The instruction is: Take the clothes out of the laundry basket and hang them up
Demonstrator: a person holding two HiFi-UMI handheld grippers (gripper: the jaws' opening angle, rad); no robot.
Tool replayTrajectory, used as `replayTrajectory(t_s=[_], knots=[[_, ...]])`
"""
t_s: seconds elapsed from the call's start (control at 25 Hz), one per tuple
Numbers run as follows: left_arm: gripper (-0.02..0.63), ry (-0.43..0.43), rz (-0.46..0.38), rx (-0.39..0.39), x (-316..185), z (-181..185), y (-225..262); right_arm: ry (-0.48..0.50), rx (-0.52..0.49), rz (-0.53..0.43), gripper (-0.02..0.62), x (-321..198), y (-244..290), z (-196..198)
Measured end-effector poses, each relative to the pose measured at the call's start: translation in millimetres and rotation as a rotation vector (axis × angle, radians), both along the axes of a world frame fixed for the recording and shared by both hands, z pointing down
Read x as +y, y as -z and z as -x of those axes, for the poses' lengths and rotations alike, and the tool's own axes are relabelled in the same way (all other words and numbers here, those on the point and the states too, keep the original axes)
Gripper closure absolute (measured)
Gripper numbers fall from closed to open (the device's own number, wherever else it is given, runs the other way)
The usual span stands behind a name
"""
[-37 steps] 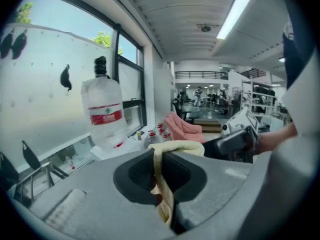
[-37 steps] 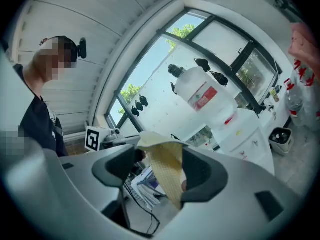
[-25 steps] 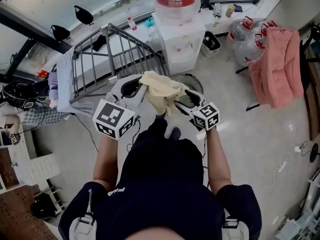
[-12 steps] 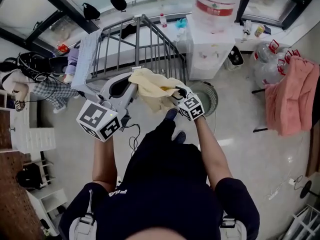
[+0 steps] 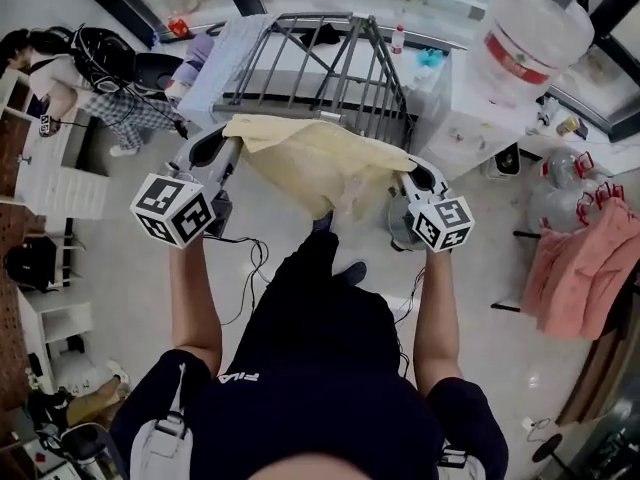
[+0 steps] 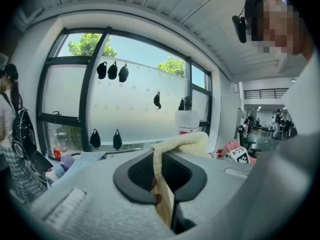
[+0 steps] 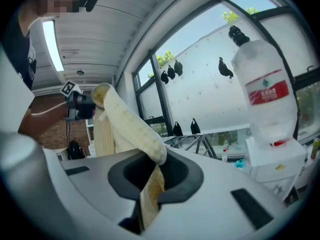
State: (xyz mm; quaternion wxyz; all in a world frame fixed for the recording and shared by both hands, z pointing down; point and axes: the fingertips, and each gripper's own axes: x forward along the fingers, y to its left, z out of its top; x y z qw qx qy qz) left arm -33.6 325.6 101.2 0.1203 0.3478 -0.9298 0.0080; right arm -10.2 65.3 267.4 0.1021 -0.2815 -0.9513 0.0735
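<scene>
The yellow cloth (image 5: 320, 158) is up in the air, on the person's side of the grey drying rack (image 5: 300, 48). It is pulled out wide like a little sheet, and it does not touch the rack. No laundry basket shows in any view.

The left gripper (image 5: 230, 138) is clenched on one top corner of the cloth, in front of the rack's left end. In the left gripper view the cloth is pinched tight in the crack between the jaws. The right gripper (image 5: 405, 174) has the other corner, in front of the rack's right end. Its jaws have just been closing, and the cloth is squeezed between them, with a bit hanging out below.

A pale striped cloth (image 5: 225, 58) lies over the left side of the rack. A big water bottle (image 5: 525, 33) stands just to the right of the rack. A pink cloth (image 5: 585, 268) hangs well off to the right of the rack.

I think the step in hand is spreading the cloth to get it ready to hang. Next, both grippers should carry it forward and up over a free bar of the rack. They need to keep the same gap, so the cloth stays flat. Then they should lower it until it folds over the bar, and only then let go
</scene>
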Motion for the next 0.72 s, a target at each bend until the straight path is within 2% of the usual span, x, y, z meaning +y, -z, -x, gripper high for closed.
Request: replayTrajectory(t_s=[0.24, 0.52, 0.72], knots=[[0.575, 0.133, -0.027, 0.035, 66.5, 7.1, -25.0, -0.005, -0.021, -0.159, 0.568, 20.4, 73.9, 16.3], [0.575, 0.201, -0.084, 0.016, 114.2, 27.6, -29.0, 0.005, -0.018, -0.216, 0.568, 58.0, 118.1, 38.7], [0.575, 0.21, -0.077, 0.011, 157.7, 57.8, -33.8, -0.024, 0.046, -0.24, 0.568, 96.5, 121.2, 61.9]])
